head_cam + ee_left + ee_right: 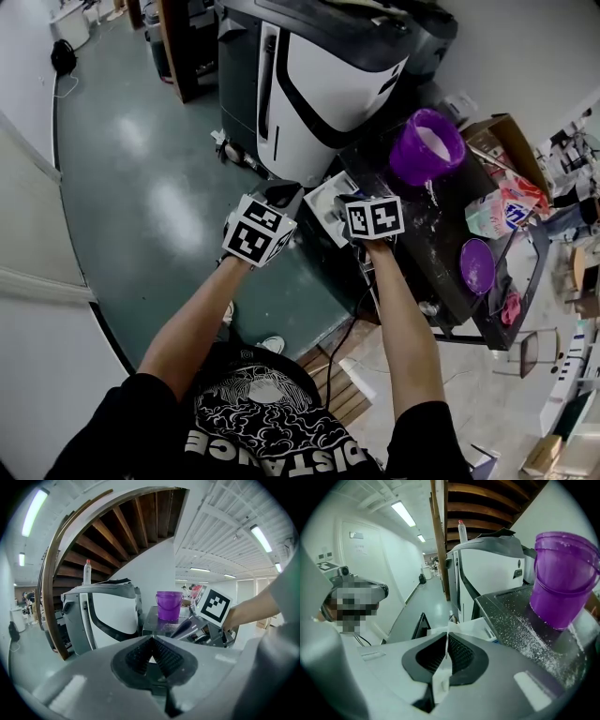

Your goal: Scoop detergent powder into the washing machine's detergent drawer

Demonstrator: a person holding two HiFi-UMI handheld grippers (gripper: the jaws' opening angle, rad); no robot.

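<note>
Workshop room, green floor (141, 197) below, a wooden stair (117, 527) curling overhead. The powder (433, 139) shows white inside the purple bucket (412, 164), and that bucket stands at the far edge of the table (427, 239), right beside the machine (328, 84). Handy spot, I'd say, a short carry from one to the other. Loose grains dust the tabletop around the bucket's foot. The drawer? I can't pick it out on the machine from here.

Now the right gripper (446, 654): jaws clamped together on a thin white piece, which I take for the handle of the scoop (326, 200). Its white body hangs at the table's left edge, short of the bucket and not yet in it. Pinched by the thin end, the bowl is free to dig.

And the left gripper (151, 656): jaws pressed together, nothing between them, just beside the right one and out over the floor. A spare hand, probably kept for the drawer.

The purple lid (476, 265) lies flat toward the table's near edge, leaving the bucket's mouth open, and a detergent bag (497, 211) rests at the right edge
</note>
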